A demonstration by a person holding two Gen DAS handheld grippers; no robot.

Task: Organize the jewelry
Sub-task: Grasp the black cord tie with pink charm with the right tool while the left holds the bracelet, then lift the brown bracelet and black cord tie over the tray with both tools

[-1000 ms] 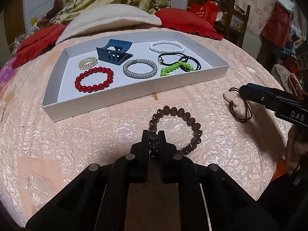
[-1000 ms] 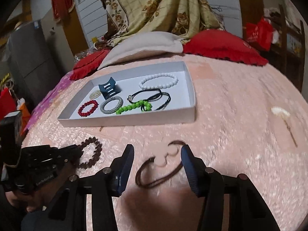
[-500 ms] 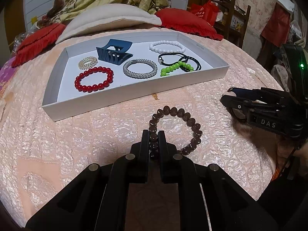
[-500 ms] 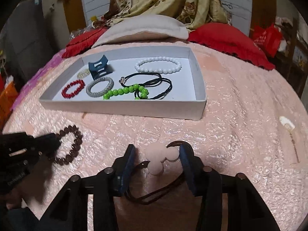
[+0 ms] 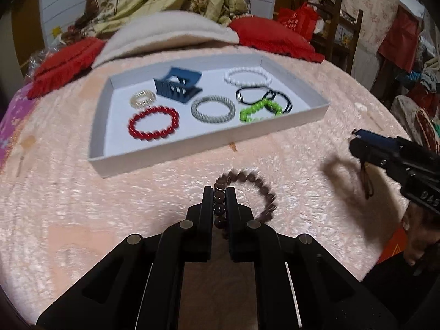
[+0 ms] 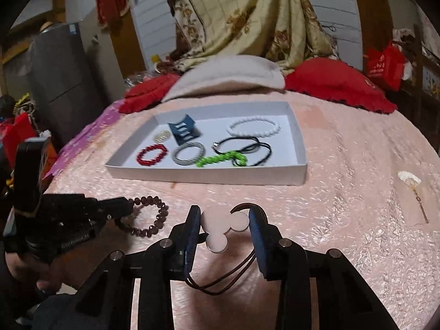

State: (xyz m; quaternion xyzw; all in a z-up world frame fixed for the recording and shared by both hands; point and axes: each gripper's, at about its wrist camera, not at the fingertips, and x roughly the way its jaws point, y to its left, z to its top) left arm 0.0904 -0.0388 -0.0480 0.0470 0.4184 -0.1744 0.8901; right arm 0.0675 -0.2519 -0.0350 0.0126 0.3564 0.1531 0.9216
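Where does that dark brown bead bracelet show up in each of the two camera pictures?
Left wrist view: brown bead bracelet at lower centre, pinched in the left gripper.
Right wrist view: same bracelet at lower left, hanging from that gripper.
Shared landmark: the white tray beyond it.

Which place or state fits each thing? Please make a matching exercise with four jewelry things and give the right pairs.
Things:
1. brown bead bracelet
2. hair tie with pink discs
3. red bead bracelet
4. small white ornament

Places:
A. lying in the white tray, near its front wall
B. between the pads of the right gripper
C. clamped in the left gripper
D. alone on the pink cover, right of the tray

Pairs: 1-C, 2-B, 3-A, 4-D
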